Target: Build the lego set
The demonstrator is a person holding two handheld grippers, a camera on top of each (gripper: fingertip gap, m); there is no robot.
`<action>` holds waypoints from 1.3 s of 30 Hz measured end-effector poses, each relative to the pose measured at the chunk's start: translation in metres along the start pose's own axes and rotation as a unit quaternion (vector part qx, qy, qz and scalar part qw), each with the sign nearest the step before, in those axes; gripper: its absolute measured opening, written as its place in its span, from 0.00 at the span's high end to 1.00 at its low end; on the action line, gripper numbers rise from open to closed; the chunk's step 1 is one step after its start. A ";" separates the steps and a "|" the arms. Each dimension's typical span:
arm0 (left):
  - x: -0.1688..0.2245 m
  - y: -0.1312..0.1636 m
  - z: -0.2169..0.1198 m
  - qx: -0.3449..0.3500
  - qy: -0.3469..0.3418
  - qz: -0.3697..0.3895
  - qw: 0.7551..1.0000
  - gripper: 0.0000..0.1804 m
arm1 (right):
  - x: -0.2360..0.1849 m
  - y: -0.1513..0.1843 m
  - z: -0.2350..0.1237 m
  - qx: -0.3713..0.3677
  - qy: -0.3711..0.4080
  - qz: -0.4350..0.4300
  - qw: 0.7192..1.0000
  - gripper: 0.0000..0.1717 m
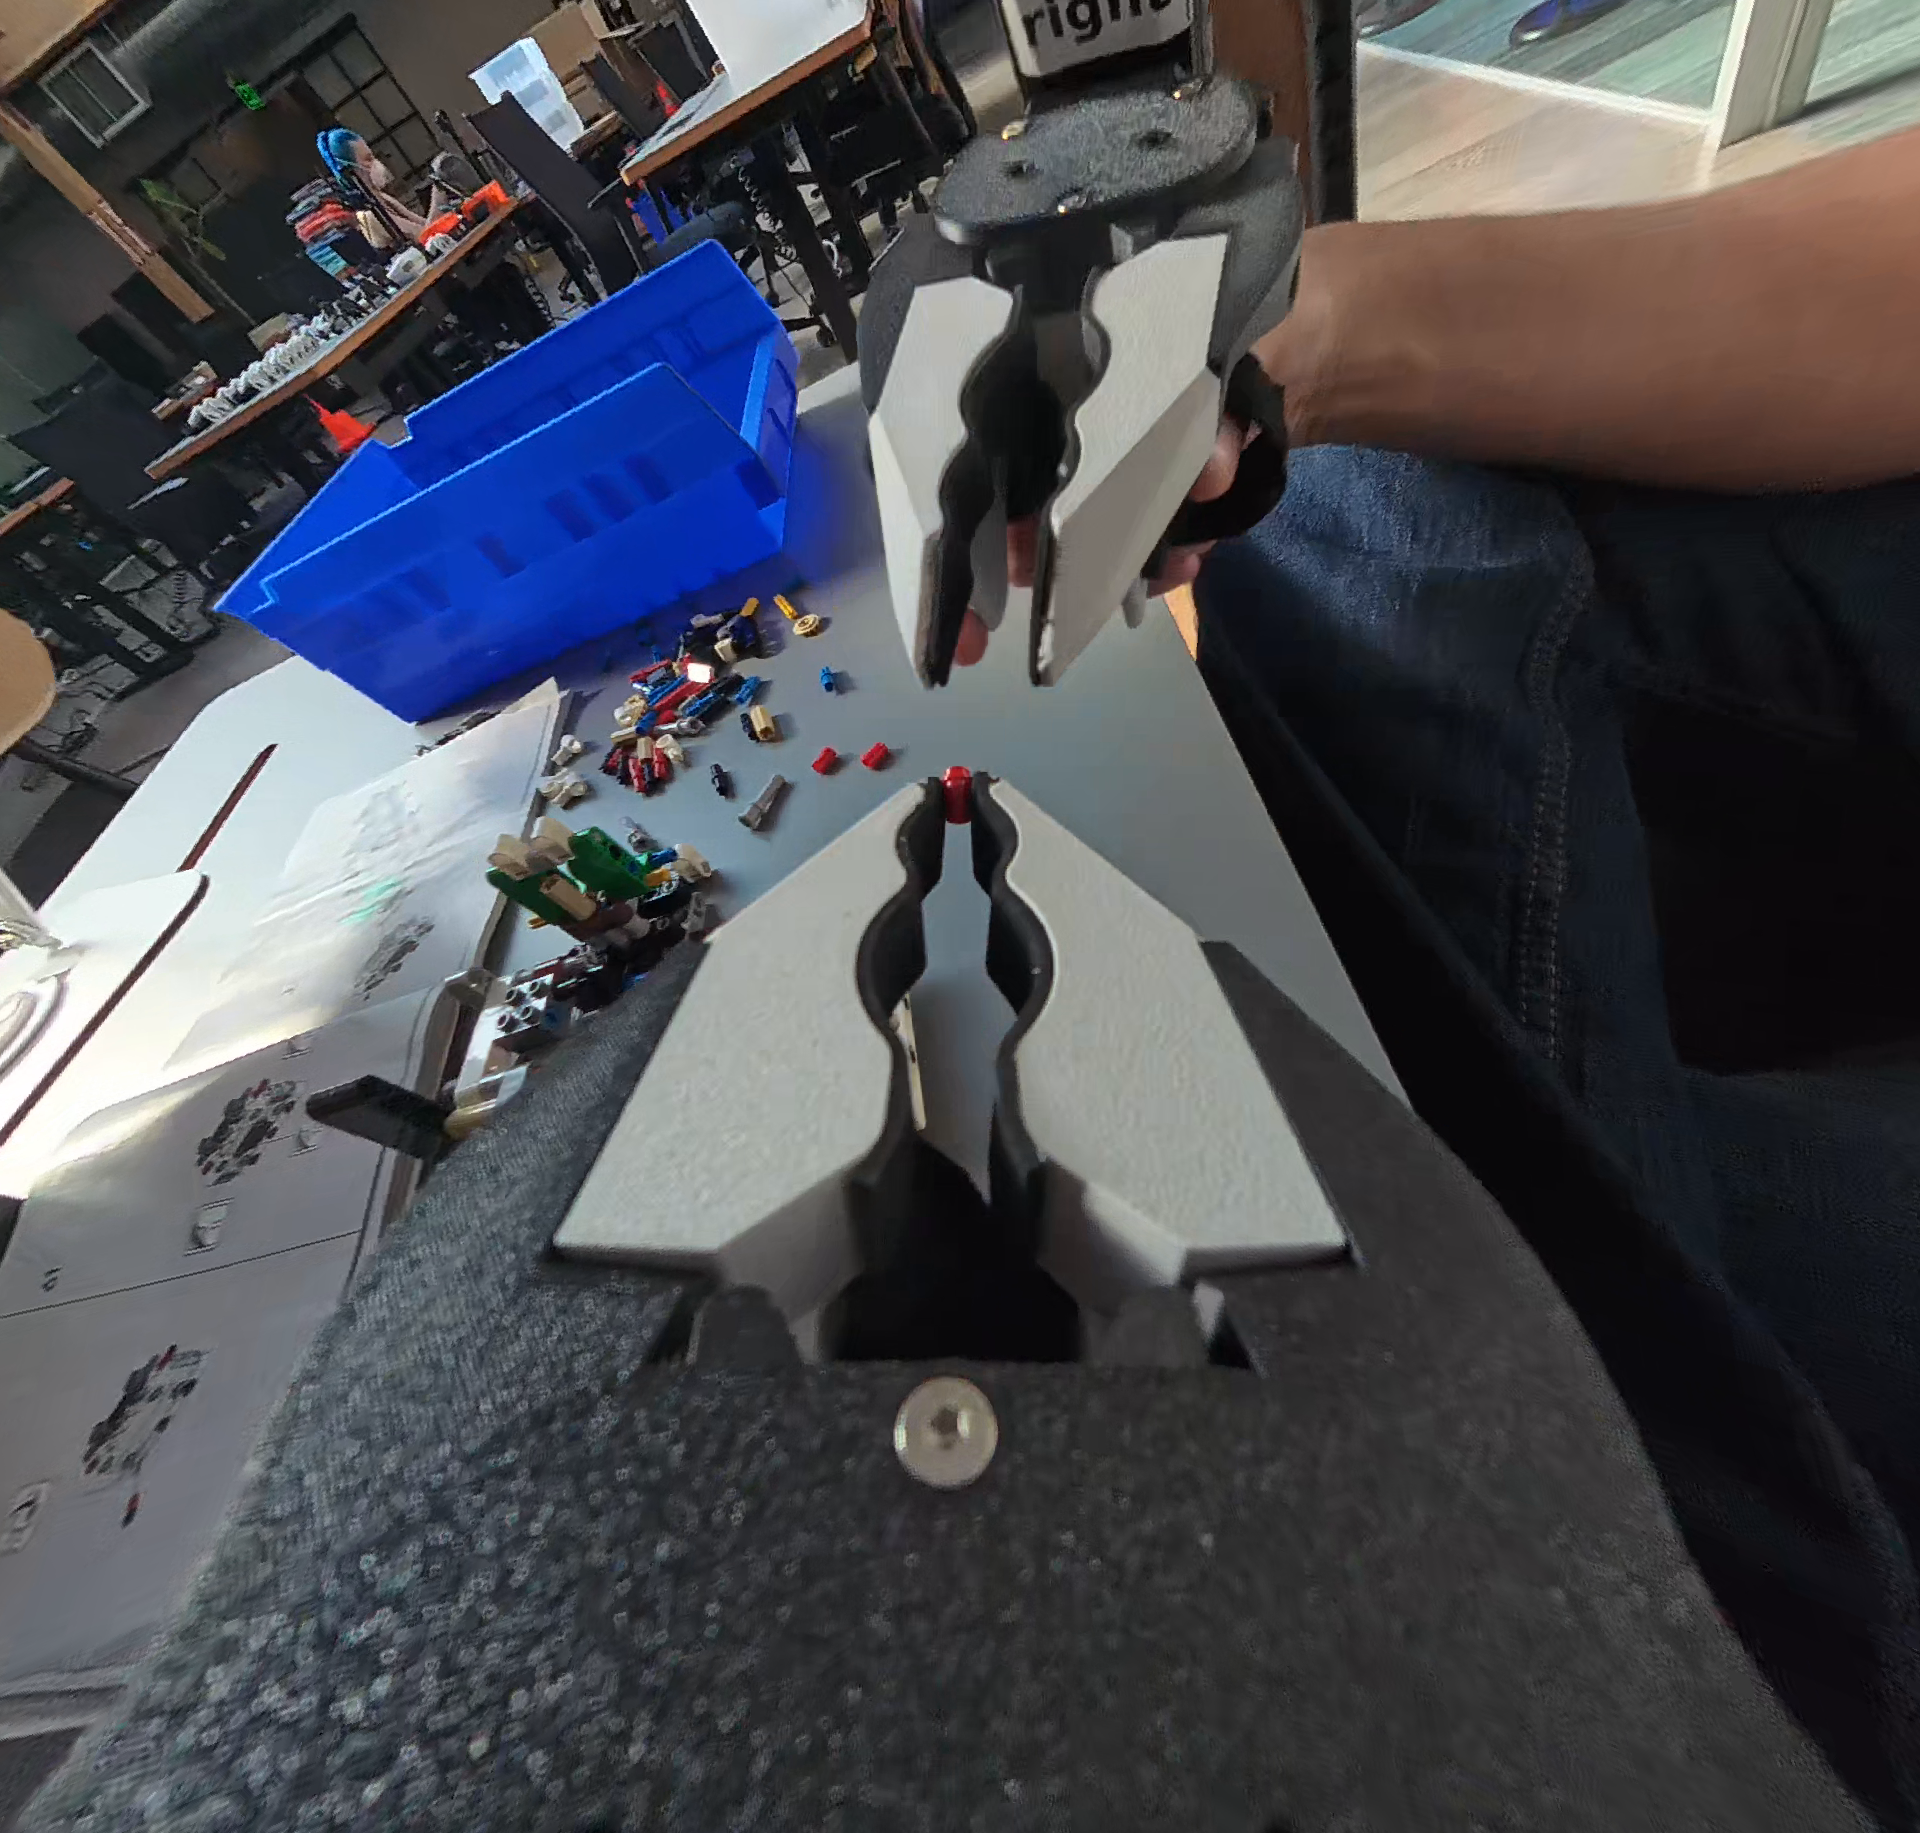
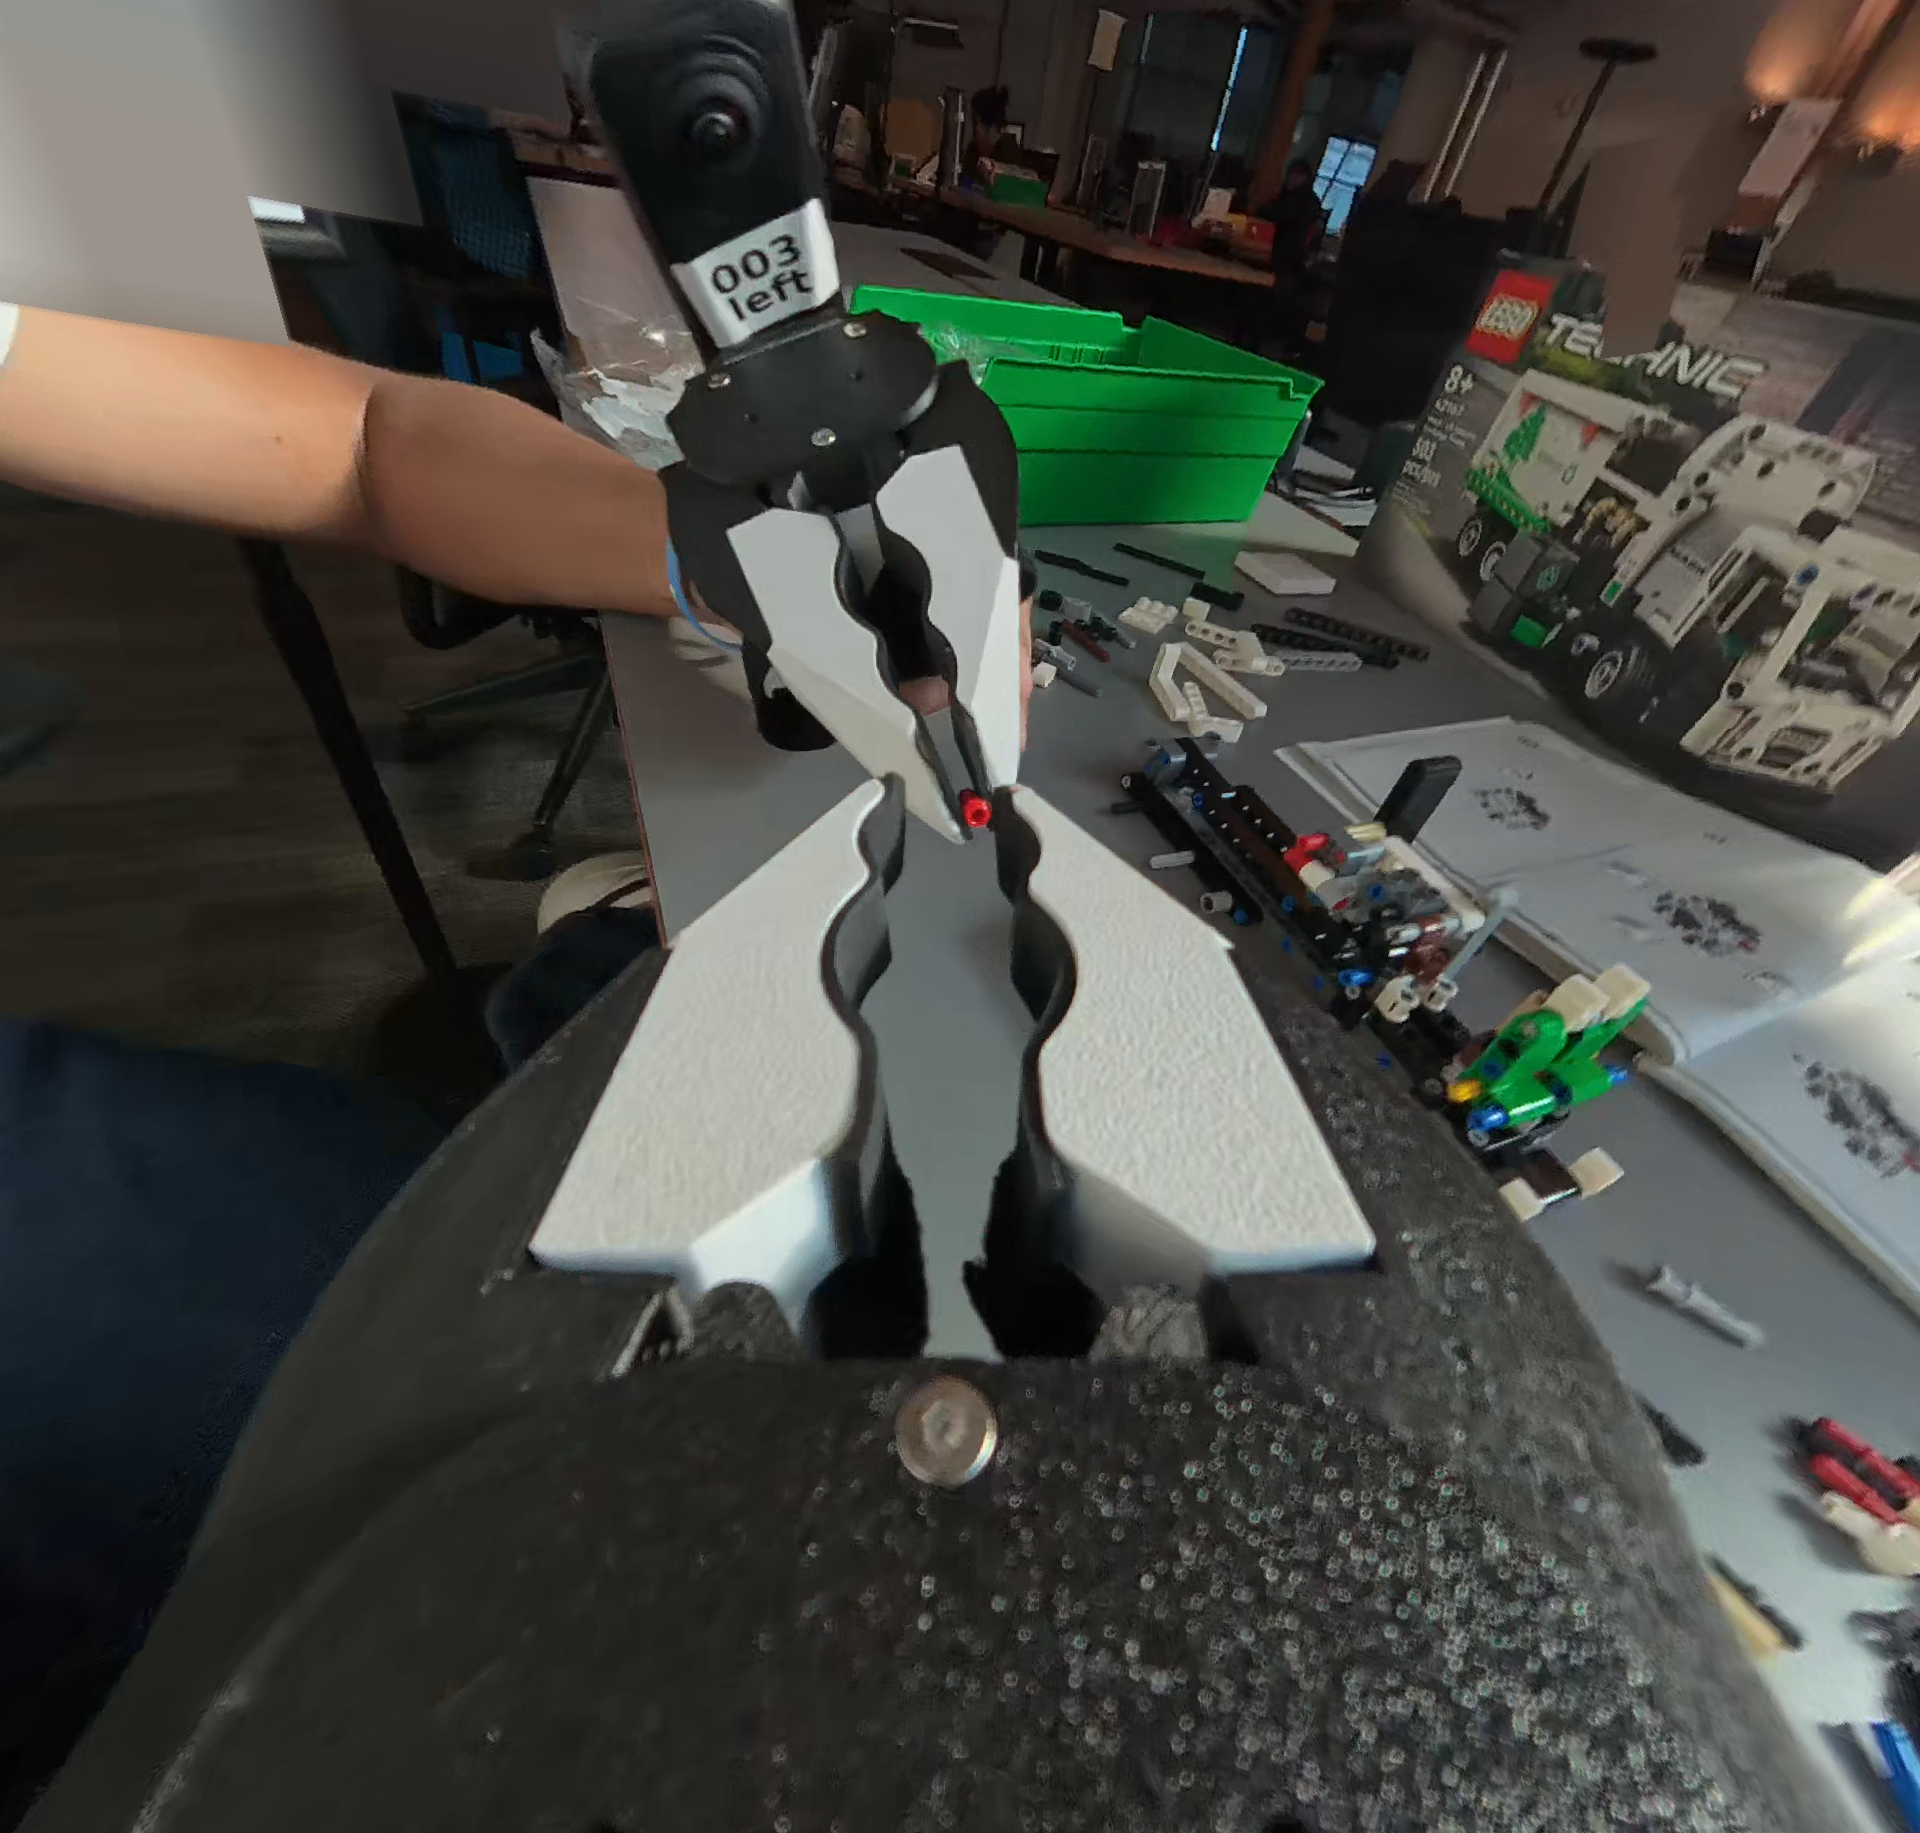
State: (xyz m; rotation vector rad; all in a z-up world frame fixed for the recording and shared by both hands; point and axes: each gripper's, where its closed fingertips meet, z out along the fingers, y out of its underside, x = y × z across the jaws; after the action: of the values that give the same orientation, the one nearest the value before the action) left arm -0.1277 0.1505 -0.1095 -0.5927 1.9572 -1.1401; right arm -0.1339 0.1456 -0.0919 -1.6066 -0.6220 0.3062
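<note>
Pinched at the left gripper (image 1: 957,796) tips, a small red connector piece (image 1: 956,794) hangs above the grey worktop (image 1: 1122,744); its jaws are nearly closed, pressing it; the right gripper (image 1: 985,680) faces it nearby, jaws slightly apart and bare; loose bricks (image 1: 686,703) and a blue bin (image 1: 540,495) lie beyond.

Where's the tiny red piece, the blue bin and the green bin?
tiny red piece (image 1: 956,794), left wrist view, its middle, pinched at the fingertips.
blue bin (image 1: 520,526), left wrist view, side wall.
green bin (image 2: 1132,433), right wrist view, front wall.
</note>
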 end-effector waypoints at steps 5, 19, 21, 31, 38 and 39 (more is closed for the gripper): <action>0.026 -0.005 -0.009 0.018 0.163 -0.120 0.979 0.99 | -0.018 0.000 0.006 -0.064 -0.096 -0.140 0.983 0.88; 0.040 -0.013 -0.026 0.060 0.356 -0.313 0.879 0.99 | -0.038 0.002 0.014 -0.062 -0.082 -0.347 0.932 0.95; 0.040 -0.014 -0.027 0.062 0.362 -0.316 0.875 0.99 | -0.037 0.007 0.017 -0.070 -0.077 -0.358 0.928 0.94; 0.046 -0.011 -0.026 0.044 0.369 -0.313 0.874 0.99 | -0.041 0.008 0.021 -0.066 -0.075 -0.378 0.920 0.96; 0.047 -0.010 -0.027 0.041 0.375 -0.317 0.870 0.99 | -0.043 0.008 0.023 -0.064 -0.068 -0.395 0.914 0.97; 0.047 -0.010 -0.028 0.041 0.377 -0.317 0.869 0.99 | -0.043 0.008 0.023 -0.064 -0.067 -0.393 0.915 0.97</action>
State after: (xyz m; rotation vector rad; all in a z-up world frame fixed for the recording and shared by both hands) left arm -0.1774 0.1264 -0.1109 -0.8699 2.4031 -2.1027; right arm -0.1798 0.1406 -0.1099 -1.3324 -1.3536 -0.2321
